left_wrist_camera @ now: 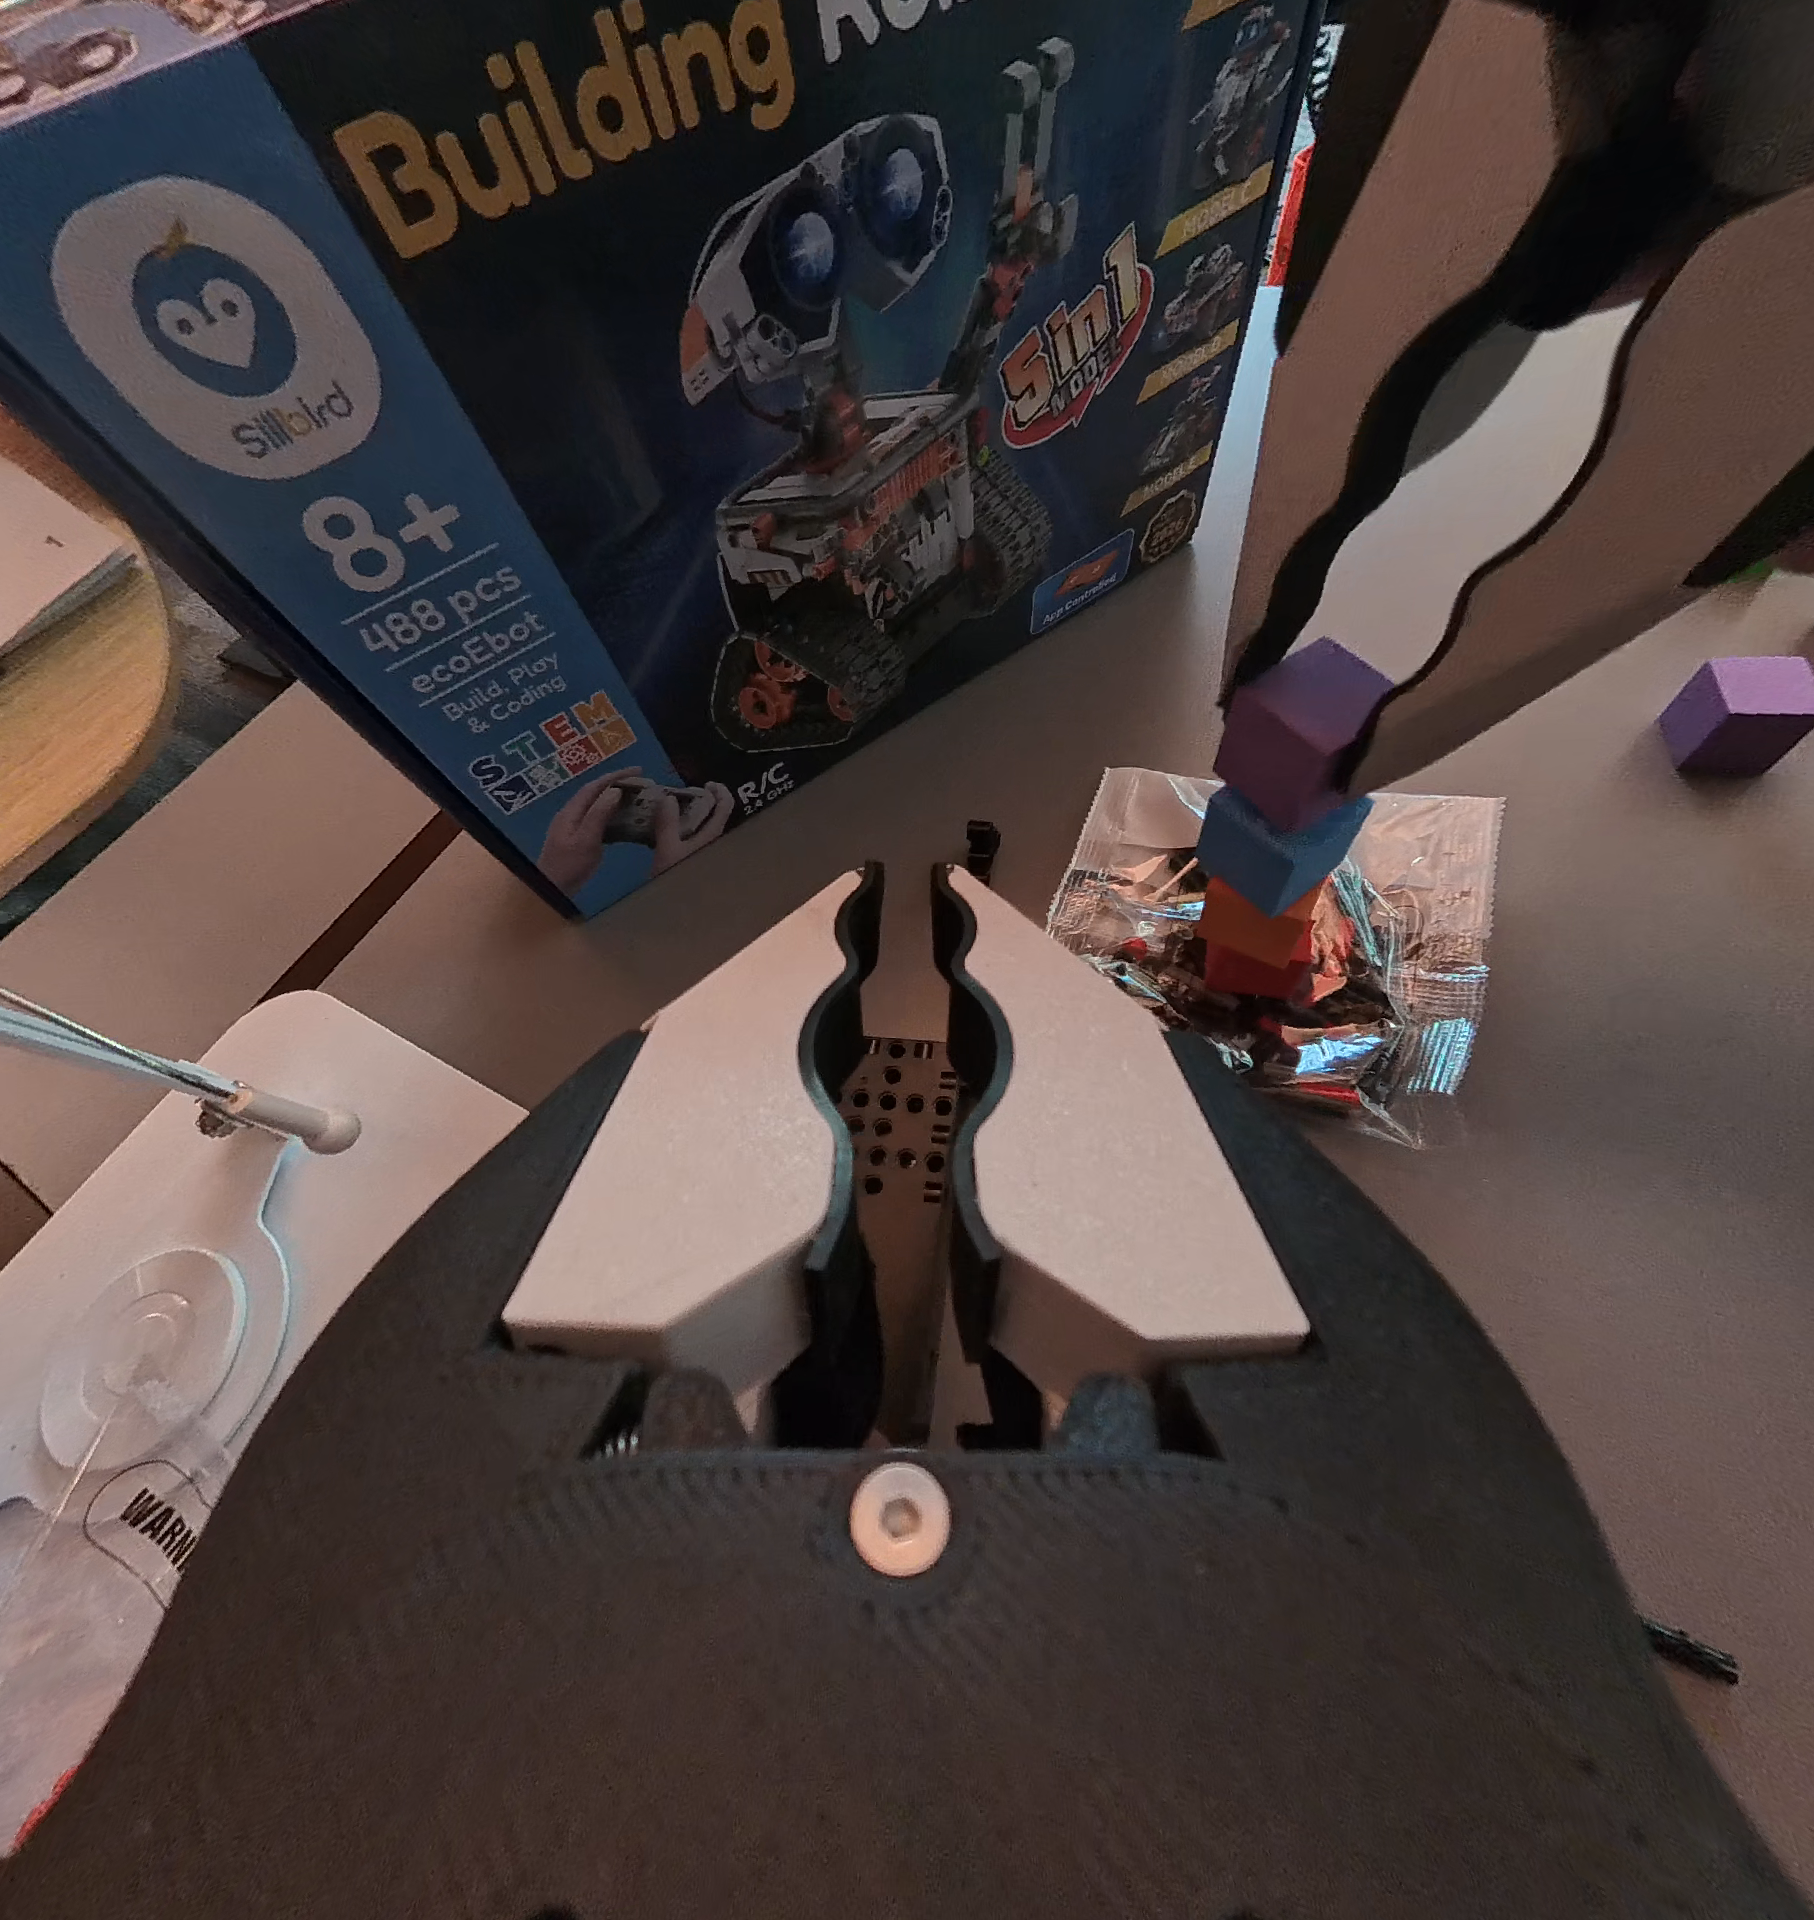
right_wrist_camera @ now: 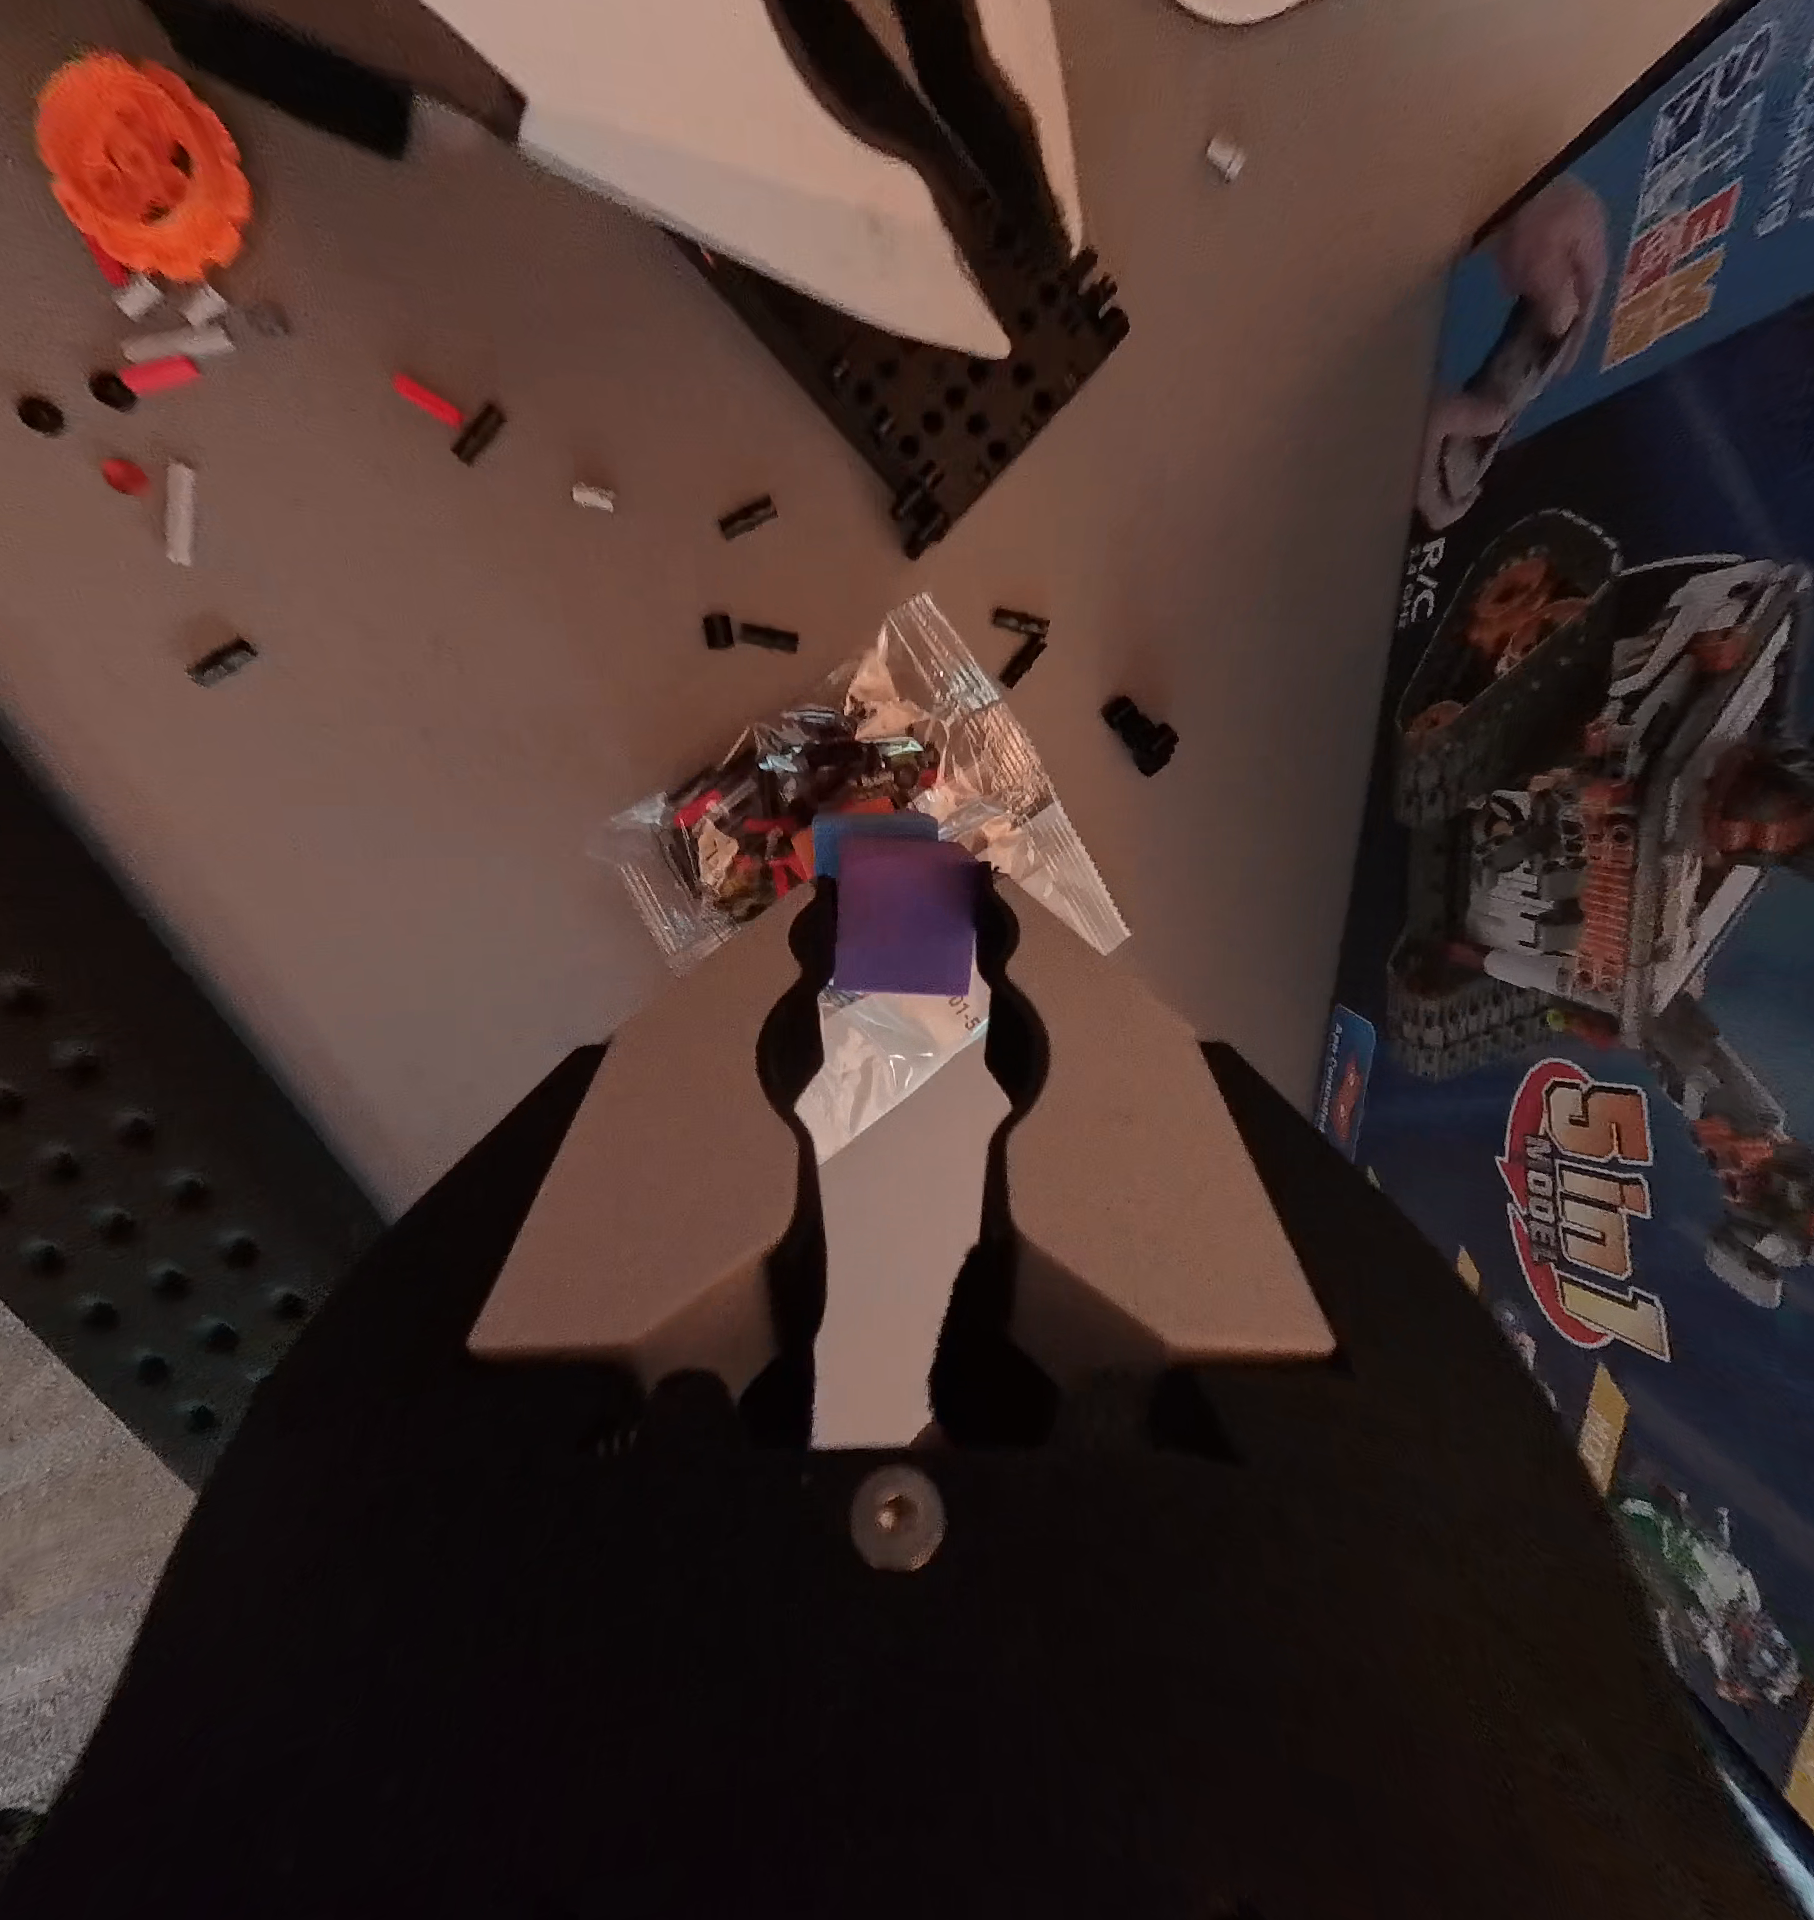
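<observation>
The left tool (left_wrist_camera: 905,883) hovers over the worktop (left_wrist_camera: 674,883) with its fingers nearly together, empty, over a black perforated plate (left_wrist_camera: 898,1132). Right of it, the right tool (left_wrist_camera: 1298,707) is clamped on a purple cube (left_wrist_camera: 1298,727) atop a blue cube (left_wrist_camera: 1277,847), orange cube (left_wrist_camera: 1258,920) and red cube (left_wrist_camera: 1251,968) stacked on a clear parts bag (left_wrist_camera: 1402,935), before the blue toy box (left_wrist_camera: 674,416).

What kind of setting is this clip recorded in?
Probably a hobby or lab worktable: a boxed robot building kit stands on the table, with loose kit parts, a bag of pieces and stacked foam cubes.
</observation>
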Motion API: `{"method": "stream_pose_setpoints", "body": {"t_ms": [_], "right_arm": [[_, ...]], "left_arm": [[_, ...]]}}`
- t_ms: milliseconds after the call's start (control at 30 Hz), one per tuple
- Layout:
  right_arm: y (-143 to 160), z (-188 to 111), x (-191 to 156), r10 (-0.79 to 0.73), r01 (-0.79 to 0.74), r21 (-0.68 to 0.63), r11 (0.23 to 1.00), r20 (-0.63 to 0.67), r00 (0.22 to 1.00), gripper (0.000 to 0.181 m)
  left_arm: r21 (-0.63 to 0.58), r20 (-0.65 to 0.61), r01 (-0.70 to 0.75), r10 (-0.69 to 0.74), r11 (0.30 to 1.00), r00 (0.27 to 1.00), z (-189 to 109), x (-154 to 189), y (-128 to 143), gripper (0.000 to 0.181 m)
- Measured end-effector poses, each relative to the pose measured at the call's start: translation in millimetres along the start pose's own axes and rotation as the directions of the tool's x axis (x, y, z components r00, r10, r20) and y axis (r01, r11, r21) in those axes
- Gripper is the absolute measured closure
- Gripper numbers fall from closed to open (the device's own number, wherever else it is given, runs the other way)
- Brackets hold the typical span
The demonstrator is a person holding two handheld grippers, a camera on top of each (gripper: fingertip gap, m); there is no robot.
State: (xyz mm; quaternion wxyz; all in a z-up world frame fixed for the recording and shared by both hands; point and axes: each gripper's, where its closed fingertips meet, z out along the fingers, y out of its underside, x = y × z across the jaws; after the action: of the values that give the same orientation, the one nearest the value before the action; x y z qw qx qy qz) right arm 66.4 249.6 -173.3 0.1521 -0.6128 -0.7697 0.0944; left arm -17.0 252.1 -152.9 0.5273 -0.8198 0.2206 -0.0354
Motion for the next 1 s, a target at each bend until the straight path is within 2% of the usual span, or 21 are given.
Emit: {"method": "stream_pose_setpoints", "body": {"t_ms": [200,300,667,800,900,1000], "right_arm": [[1.3,6.9,-3.3,-0.015,0.016,-0.019,1.000,0.006,1.000,0.148],[-2.9,3.7,-1.8,-0.003,0.003,0.017,1.000,0.002,1.000,0.156],[-10.2,-2.7,-5.7,-0.001,0.000,0.076,0.997,0.017,1.000,0.156],[-10.6,3.4,-4.7,0.002,-0.003,0.052,0.999,0.022,1.000,0.156],[-11.5,9.2,-4.8,0.004,-0.005,0.051,0.999,0.026,1.000,0.148],[-13.8,1.6,-2.3,0.016,-0.016,0.096,0.995,-0.001,1.000,0.140]], "left_arm": [[-0.004,-0.001,-0.005,0.005,1.000,1.000,0.7,0.8,0.3,0.173],[-0.007,0.000,-0.006,0.006,1.000,1.000,1.0,1.2,0.9,0.173],[-0.018,0.002,-0.015,0.015,1.000,1.000,2.2,2.4,2.7,0.173],[-0.021,0.001,-0.018,0.018,1.000,1.000,2.5,2.9,3.3,0.173],[-0.019,0.002,-0.017,0.017,1.000,1.000,1.9,2.4,3.1,0.173],[-0.015,0.002,-0.014,0.015,1.000,1.000,1.3,1.8,2.4,0.173]]}}
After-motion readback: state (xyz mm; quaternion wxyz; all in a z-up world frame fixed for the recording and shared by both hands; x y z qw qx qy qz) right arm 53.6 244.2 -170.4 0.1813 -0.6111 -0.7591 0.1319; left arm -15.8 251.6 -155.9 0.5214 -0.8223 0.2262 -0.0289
